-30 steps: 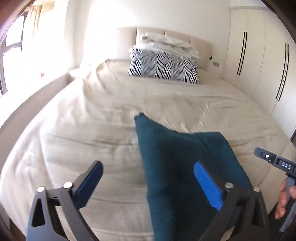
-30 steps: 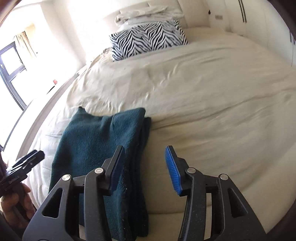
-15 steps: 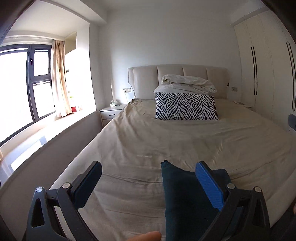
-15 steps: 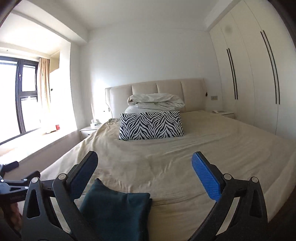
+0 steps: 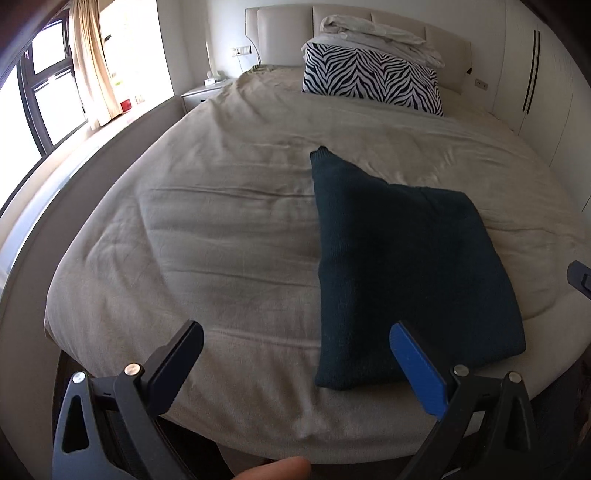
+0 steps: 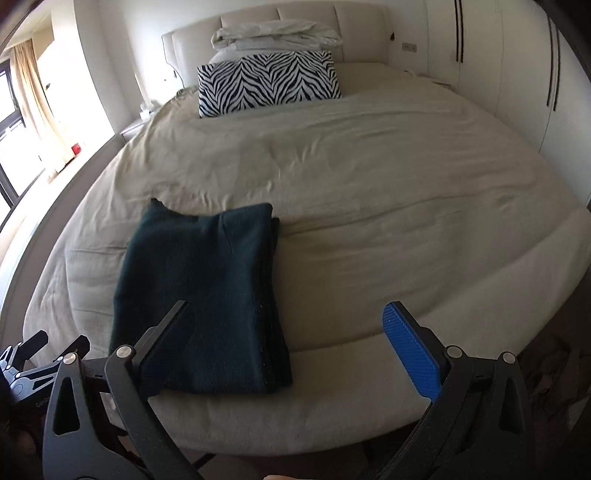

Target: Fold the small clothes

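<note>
A dark teal knitted garment (image 5: 399, 273) lies folded in a neat rectangle on the beige bed cover (image 5: 221, 229) near the foot edge. It also shows in the right wrist view (image 6: 207, 295). My left gripper (image 5: 295, 354) is open and empty, held back from the bed edge, left of the garment. My right gripper (image 6: 284, 336) is open and empty, held above the foot edge, right of the garment. Neither touches the cloth. The left gripper's body shows at the lower left of the right wrist view (image 6: 22, 369).
A zebra-print pillow (image 5: 373, 79) and a folded white duvet (image 5: 380, 33) sit at the padded headboard. White wardrobes (image 6: 517, 66) line the right side. A window with a curtain (image 5: 88, 59) and a low ledge run along the left. A nightstand (image 5: 203, 92) stands beside the headboard.
Both grippers tilted up toward the room half a second ago and now point back down at the bed. The right gripper opened wide. The garment has not moved.
</note>
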### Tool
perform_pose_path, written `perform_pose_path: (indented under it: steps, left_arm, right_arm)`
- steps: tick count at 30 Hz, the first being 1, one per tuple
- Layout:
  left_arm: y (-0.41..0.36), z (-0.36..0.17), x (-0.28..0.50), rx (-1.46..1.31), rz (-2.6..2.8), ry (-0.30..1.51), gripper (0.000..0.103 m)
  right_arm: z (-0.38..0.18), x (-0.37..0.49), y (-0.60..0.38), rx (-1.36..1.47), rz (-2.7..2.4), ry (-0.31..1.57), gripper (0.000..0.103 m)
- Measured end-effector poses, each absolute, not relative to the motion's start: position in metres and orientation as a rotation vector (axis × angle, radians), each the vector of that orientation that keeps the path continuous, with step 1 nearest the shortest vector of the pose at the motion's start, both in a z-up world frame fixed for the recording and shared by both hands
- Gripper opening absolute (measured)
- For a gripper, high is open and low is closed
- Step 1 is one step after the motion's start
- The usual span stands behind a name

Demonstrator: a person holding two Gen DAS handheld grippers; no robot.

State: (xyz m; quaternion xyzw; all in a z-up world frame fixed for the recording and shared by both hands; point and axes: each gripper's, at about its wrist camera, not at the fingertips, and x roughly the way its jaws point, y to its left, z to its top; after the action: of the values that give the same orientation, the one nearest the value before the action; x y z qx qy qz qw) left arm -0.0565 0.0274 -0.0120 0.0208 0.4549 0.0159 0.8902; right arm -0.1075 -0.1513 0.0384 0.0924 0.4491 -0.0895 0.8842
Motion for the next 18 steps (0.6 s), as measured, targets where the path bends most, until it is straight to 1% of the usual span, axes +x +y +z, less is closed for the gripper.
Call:
perform_pose_path:
  steps: [6,18]
  left_arm:
    - [0.031,-0.020,-0.059,0.037,0.044,0.976,0.103]
    - [0.041,-0.036,-0.061,0.001,0.048,1.004,0.103]
  right_arm:
    - [0.016,-0.101,-0.143,0.161,-0.188,0.982,0.103]
    - [0.006,-0.104,-0.129,0.100,-0.163,1.051,0.103]
